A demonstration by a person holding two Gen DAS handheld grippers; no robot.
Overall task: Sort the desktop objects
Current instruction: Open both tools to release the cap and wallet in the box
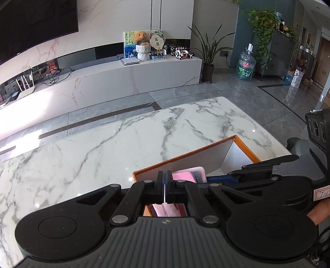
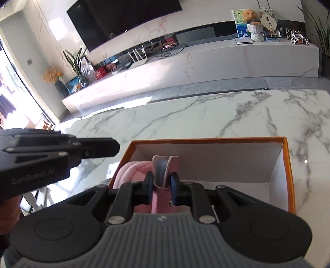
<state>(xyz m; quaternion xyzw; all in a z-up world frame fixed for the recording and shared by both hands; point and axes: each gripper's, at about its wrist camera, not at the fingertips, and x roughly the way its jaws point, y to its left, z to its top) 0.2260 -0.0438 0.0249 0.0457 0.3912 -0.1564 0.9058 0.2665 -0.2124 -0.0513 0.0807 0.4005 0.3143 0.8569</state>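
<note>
Living room, daylight: you are working at a white marble counter (image 2: 206, 115), with a wall-mounted television (image 2: 123, 18) and a long low media cabinet (image 2: 226, 59) lying far beyond your jaws.

Item one, orange box (image 2: 289, 175): open-topped, white inside, sitting on the counter directly under and ahead of both sets of jaws. Its right half, off to the right of your right jaws, is showing bare floor.

Item two, pink case (image 2: 165, 171): a slim pink pouch with a pale blue inner lining, standing upright inside the box. Your right gripper (image 2: 162, 185) is pinching it, one jaw pressing each flat side.

Item three, pink soft bundle (image 2: 132, 173): rolled fabric, lying in the box just left of your right jaws, touching or nearly touching the case.

Item four, left gripper (image 1: 165, 185): you are holding its jaws pressed fully together. A thin pale edge is showing at the seam between them; whether anything is truly caught there cannot be told. Pink material is lying in the box beneath and just right of these jaws.

Step in hand, as judged: you are settling the pink case into the box, so this item is near its sorted place.

Next move, as judged: you are needing to spread the right jaws gently so the case stays upright, or leans on the bundle, then lift straight up clear of the box wall.
</note>
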